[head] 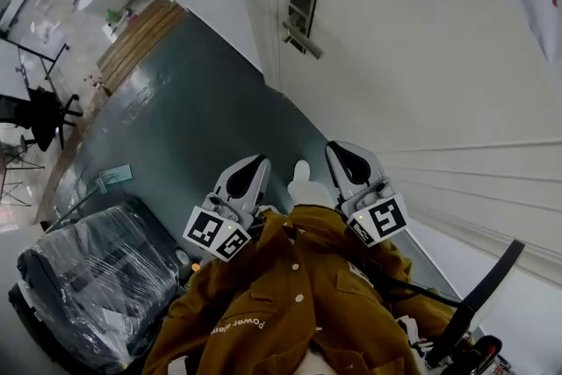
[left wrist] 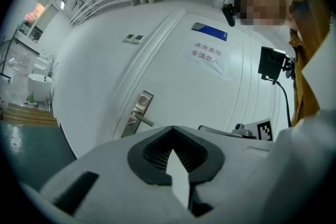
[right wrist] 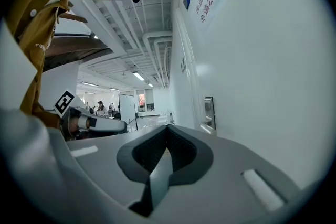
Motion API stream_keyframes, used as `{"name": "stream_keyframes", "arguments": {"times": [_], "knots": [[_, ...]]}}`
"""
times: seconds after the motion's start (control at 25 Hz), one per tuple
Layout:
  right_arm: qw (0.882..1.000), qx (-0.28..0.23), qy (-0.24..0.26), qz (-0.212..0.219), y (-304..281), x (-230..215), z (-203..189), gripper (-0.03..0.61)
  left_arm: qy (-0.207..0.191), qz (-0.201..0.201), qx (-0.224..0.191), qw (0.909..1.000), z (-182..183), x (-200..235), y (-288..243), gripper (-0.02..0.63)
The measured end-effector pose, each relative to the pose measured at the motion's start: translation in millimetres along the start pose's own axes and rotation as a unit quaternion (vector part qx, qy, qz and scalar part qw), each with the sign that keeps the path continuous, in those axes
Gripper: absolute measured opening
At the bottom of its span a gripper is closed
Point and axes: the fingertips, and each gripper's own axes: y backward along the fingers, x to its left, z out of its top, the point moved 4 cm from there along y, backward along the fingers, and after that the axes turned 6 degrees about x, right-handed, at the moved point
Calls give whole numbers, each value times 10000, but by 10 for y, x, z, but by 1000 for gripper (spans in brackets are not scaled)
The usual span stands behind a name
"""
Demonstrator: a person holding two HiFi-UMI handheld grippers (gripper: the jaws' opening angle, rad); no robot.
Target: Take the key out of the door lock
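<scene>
The door lock [head: 301, 9] is a silver plate with a lever handle [head: 304, 41] on the white door, far ahead of both grippers. No key can be made out at this distance. My left gripper [head: 255, 164] and right gripper [head: 339, 154] are held close to the person's brown jacket, side by side and well short of the door. Both are shut with nothing between the jaws. The left gripper view has the lock plate [left wrist: 138, 112] beyond the closed left gripper [left wrist: 173, 150]. Past the closed right gripper [right wrist: 165, 150], the lock plate [right wrist: 209, 113] appears edge-on.
A plastic-wrapped black object [head: 88, 277] stands at the lower left on the dark green floor [head: 193, 101]. A wooden platform [head: 140, 31] lies farther left along the wall. A paper sign [left wrist: 206, 55] hangs high on the door. People [right wrist: 100, 108] stand far off.
</scene>
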Motion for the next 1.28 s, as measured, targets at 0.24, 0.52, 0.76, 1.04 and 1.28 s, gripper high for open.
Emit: {"name": "stream_keyframes", "arguments": {"times": [0.24,0.52,0.76,1.04,1.28], "knots": [[9997,-74,186,159,-361,-259,250,5,579,60,-181,9981,196,428,-484,0],[9998,-60,167,38,-628,-339,385,5,1850,-459,-370,9810,301,1205,-1181,140],[9993,-36,192,-307,-648,-475,409,5,3587,-1073,-447,9262,191,1930,-1978,164],[9964,-32,284,-794,-573,-577,442,5,4468,-1858,-358,8744,104,2129,-2645,163],[9951,-87,228,-963,-548,-568,453,5,4804,-1794,-265,8581,-52,2255,-2807,77]]}}
